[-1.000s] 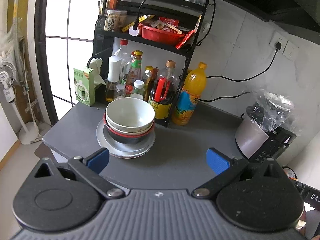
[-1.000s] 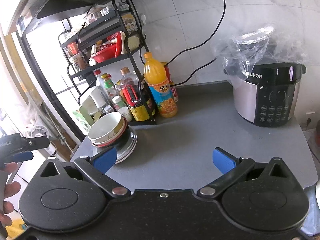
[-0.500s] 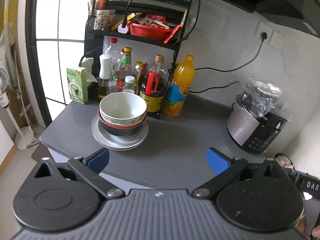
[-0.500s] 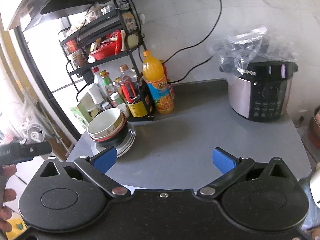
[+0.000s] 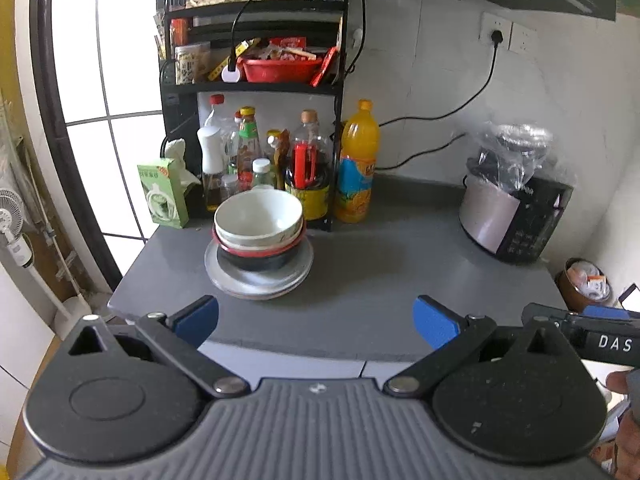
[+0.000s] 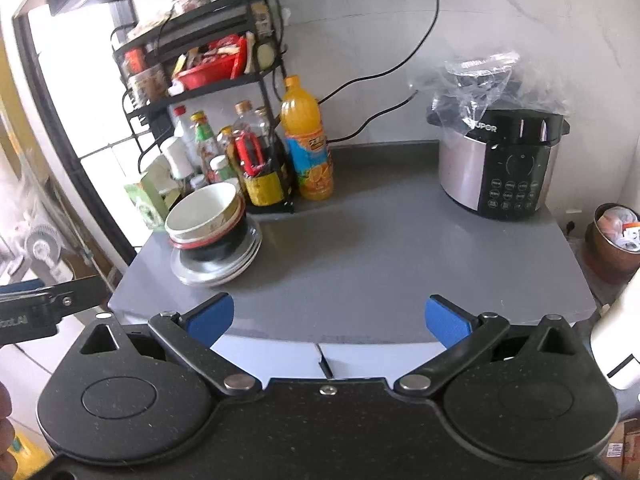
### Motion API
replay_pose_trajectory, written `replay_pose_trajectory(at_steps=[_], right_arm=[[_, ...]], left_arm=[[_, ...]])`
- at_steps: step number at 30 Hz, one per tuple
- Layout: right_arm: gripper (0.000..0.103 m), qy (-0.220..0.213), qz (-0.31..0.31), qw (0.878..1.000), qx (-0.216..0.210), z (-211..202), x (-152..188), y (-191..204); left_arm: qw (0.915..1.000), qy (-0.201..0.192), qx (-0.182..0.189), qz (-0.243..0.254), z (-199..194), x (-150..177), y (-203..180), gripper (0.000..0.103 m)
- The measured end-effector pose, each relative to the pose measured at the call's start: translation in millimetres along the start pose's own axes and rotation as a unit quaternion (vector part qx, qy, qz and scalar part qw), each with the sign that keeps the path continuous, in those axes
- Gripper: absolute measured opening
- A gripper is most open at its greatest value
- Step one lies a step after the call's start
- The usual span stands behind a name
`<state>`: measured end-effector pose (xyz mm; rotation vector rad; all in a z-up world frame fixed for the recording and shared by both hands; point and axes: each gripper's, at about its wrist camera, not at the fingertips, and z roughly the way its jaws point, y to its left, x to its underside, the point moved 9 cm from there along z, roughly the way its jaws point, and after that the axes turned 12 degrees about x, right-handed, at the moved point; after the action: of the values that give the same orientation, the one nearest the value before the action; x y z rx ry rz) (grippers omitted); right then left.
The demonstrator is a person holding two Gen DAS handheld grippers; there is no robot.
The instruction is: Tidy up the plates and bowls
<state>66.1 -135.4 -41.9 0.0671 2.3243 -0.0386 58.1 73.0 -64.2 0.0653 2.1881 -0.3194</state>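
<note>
Step in hand: by my reckoning the sorting looks done; nothing loose waits on the grey matte countertop [image 5: 400,280].
Stack: a cream glazed ceramic bowl [image 5: 258,216] sits in a red-rimmed bowl [image 5: 260,246], that in a glossy black bowl [image 5: 260,262], all on two or three shallow silvery metal plates [image 5: 260,280]; I cannot count them surely.
Where it stands: at the counter's left end, just in front of the black wire condiment rack [image 5: 256,88] and its bottles, well apart from the steel-and-black pressure cooker [image 6: 500,168] under crinkled clear plastic.
Left gripper [image 5: 316,320]: blue-padded jaws spread wide, nothing between them, off the counter's near edge.
Right gripper [image 6: 328,320]: the same, wide apart and empty, short of the edge.
Next move: probably none; if the pile wants squaring, a nudge at the plate rims, which are thin and slick.
Handling: glazed bowls nest loosely and could slide.
</note>
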Motion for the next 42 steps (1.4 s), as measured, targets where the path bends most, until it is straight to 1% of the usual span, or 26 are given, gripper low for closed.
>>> replay_pose_trajectory(at_steps=[3,6,10,13,16,23,28,33,42], right_arm=[[0.103,-0.008,-0.006,1.000,0.013,-9.0,2.3,4.4],[0.103,-0.009,-0.001,1.000,0.015,-14.4,7.2,5.9],[0.103,-0.006,-0.006,1.000,0.023,-19.2,16.4,11.9],[0.103,-0.005,-0.005,1.000,0.023,-22.4,19.8,15.4],[0.103,-0.014,-0.001,1.000,0.023,-25.8,17.7,16.5],[0.103,-0.024,0.009,0.999,0.030,-25.7,12.5,15.1],[0.103,-0.024,0.004,0.999,0.033,-22.8,10.9,16.5],[0.103,-0.028,-0.002,0.999,0.036,-21.6,7.6,17.6],[0.103,-0.027,-0.008,0.999,0.037,-17.6,4.5,20.4]], left_arm=[[1.0000,0.005,0.004,-0.001,-5.7,6.8,3.5,0.103],[1.0000,0.004,-0.003,0.000,-13.2,10.7,8.0,0.103],[0.9998,0.016,-0.008,0.006,-16.5,18.6,11.1,0.103],[0.9998,0.019,0.002,0.011,-20.0,22.6,10.1,0.103],[0.9996,0.022,0.004,0.017,-21.2,24.6,9.1,0.103],[0.9995,0.023,0.011,0.017,-18.8,23.0,11.3,0.103],[0.9996,0.020,0.008,0.019,-16.3,19.9,12.4,0.103],[0.9995,0.022,0.017,0.015,-10.1,17.6,11.1,0.103],[0.9994,0.022,0.019,0.018,-3.9,12.7,10.6,0.103]])
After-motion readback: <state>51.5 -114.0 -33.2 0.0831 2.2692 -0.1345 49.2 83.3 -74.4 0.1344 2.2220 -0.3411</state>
